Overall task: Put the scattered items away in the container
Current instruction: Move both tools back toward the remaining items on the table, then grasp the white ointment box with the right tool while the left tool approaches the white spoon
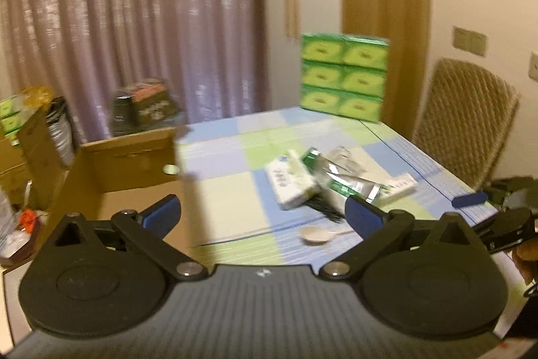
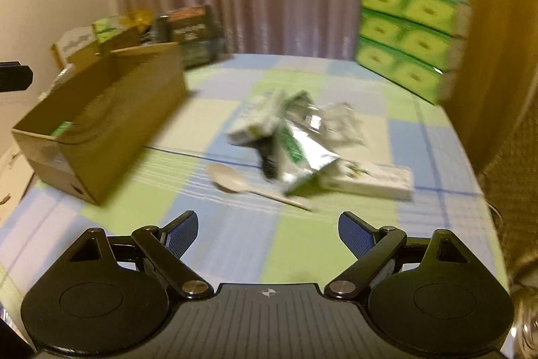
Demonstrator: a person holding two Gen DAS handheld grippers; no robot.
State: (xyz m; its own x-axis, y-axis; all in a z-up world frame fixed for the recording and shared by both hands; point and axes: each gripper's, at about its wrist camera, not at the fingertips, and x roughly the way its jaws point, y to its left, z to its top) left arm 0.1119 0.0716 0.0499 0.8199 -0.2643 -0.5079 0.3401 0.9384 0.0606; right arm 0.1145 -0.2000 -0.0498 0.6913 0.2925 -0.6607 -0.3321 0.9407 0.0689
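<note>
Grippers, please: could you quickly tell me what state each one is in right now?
Left gripper: open, holding nothing.
Right gripper: open, holding nothing.

No legible text anywhere: printing on the green boxes (image 2: 408, 39) and the scattered packets (image 2: 292, 140) blurred beyond reading.

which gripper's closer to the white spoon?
Left, probably. The left gripper hovers open with the white spoon just beyond its fingertips; the right gripper is open, with the spoon farther ahead.
</note>
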